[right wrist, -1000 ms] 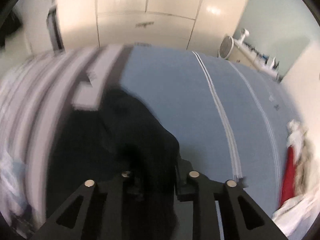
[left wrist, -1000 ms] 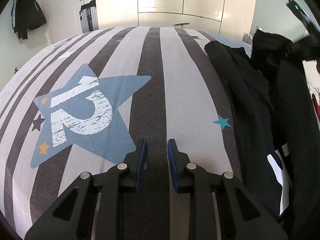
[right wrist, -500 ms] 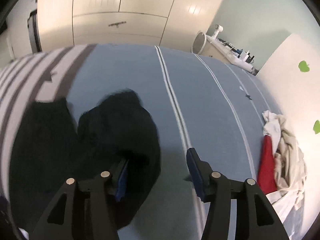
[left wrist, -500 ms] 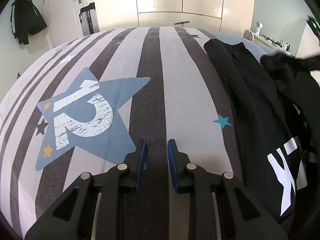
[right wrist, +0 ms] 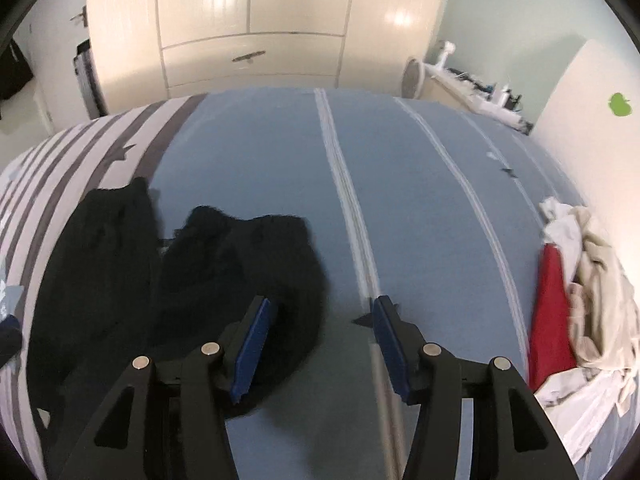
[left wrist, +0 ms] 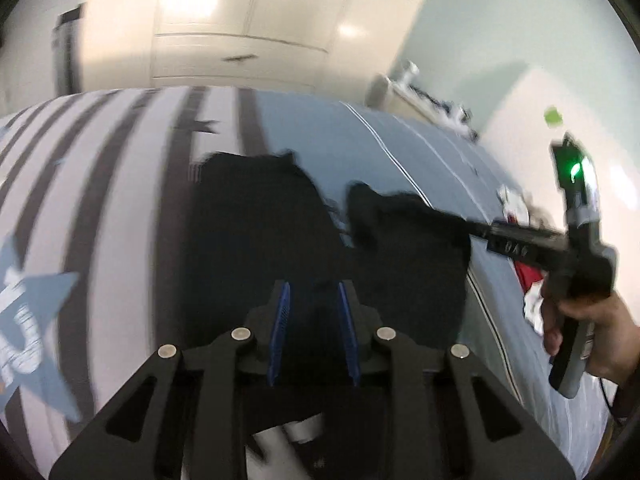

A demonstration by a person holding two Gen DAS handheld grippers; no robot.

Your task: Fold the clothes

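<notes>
Black trousers [right wrist: 224, 264] lie spread on the bed, their two legs reaching away from me; they also show, blurred, in the left wrist view [left wrist: 264, 240]. My right gripper [right wrist: 318, 320] is open and empty, its left finger over the edge of the right trouser leg. It also shows from the side in the left wrist view [left wrist: 520, 240], held by a hand. My left gripper [left wrist: 313, 312] hovers over the trousers with its blue pads [left wrist: 282, 320] a little apart and nothing between them.
The bed cover is striped grey and white on the left [right wrist: 48, 184] and blue on the right [right wrist: 420, 200]. A heap of red, white and beige clothes [right wrist: 576, 280] lies at the right edge. White wardrobes [right wrist: 252, 20] stand behind the bed.
My right gripper has let go of the trouser leg and opened wide. My left gripper has swung right, from the star-printed stripes to above the trousers.
</notes>
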